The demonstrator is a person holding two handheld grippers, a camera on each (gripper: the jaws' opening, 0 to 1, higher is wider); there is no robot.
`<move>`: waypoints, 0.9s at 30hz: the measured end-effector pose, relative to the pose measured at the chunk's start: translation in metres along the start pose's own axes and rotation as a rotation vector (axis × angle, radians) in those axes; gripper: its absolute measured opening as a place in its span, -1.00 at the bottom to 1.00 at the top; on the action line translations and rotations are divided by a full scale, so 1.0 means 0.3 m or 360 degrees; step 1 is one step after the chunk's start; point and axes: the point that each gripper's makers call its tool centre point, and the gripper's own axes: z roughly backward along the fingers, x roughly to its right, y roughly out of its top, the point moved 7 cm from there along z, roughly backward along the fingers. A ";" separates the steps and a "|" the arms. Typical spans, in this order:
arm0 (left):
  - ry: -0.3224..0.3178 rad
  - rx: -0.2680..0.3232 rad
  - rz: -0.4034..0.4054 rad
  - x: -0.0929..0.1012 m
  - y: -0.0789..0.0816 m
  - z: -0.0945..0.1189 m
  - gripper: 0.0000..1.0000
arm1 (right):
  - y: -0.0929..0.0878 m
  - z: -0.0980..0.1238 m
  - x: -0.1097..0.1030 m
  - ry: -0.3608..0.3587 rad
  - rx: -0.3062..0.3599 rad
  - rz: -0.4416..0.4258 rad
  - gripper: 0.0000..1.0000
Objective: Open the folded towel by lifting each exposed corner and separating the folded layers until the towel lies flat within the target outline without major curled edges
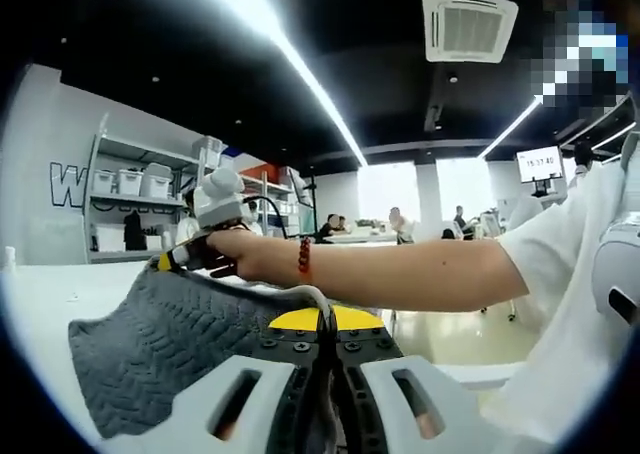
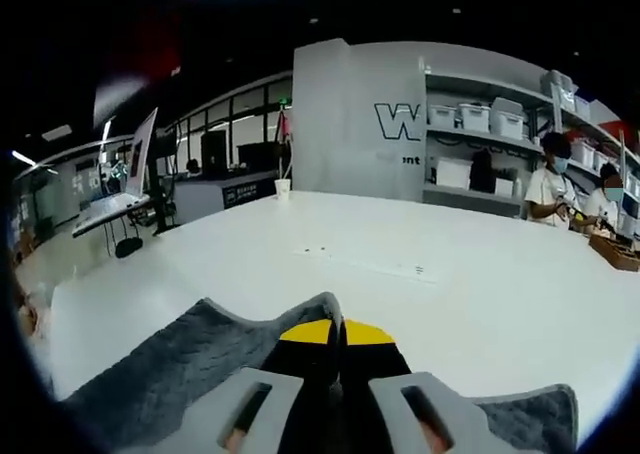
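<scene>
On my left gripper [image 1: 328,374] the jaws stand pressed together with an edge of the grey towel [image 1: 170,339] pinched between them, just under the yellow tips. From that grip the towel runs away to the left and far side, held up off the white table [image 1: 50,294], its long axis stretching from my jaws toward the right gripper [image 1: 190,256], which comes in above the cloth's far corner with a person's hand [image 1: 240,254] around it; whether that far corner is clamped there I cannot tell from this view. In the right gripper view, my right gripper [image 2: 340,374] also has its jaws closed, with grey towel [image 2: 190,364] nipped at the yellow tips. The cloth spreads to the near left and shows again at the near right, draped low beside the jaws over the white table [image 2: 420,264].
</scene>
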 end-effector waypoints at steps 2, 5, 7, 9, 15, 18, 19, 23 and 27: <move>0.0003 0.0010 0.0008 -0.007 0.008 0.008 -1.00 | 0.004 -0.001 -0.002 -0.0001 0.0003 -0.0008 -1.00; 0.0004 0.0018 0.0005 -0.011 0.014 0.018 -1.00 | 0.006 -0.002 -0.004 0.0005 0.0004 -0.0024 -1.00; 0.0003 0.0031 0.0016 -0.016 0.019 0.024 -1.00 | 0.010 -0.001 -0.005 0.0013 0.0011 -0.0041 -1.00; 0.0002 0.0037 0.0004 -0.016 0.022 0.029 -1.00 | 0.013 -0.001 -0.006 0.0018 0.0019 -0.0057 -1.00; -0.0013 0.0064 0.0043 -0.018 0.029 0.041 -1.00 | 0.029 0.004 -0.021 0.0042 0.0043 -0.0078 -1.00; -0.0008 0.0073 0.0047 -0.021 0.034 0.049 -1.00 | 0.047 -0.005 -0.015 0.0043 0.0047 -0.0073 -1.00; -0.0005 0.0080 0.0050 -0.023 0.038 0.053 -1.00 | 0.050 -0.005 -0.015 0.0044 0.0049 -0.0071 -1.00; 0.0013 0.0090 0.0030 -0.027 0.045 0.068 -1.00 | 0.059 -0.005 -0.012 0.0038 0.0058 -0.0083 -1.00; 0.0010 0.0102 0.0034 -0.028 0.045 0.078 -1.00 | 0.066 -0.004 -0.015 0.0045 0.0063 -0.0079 -1.00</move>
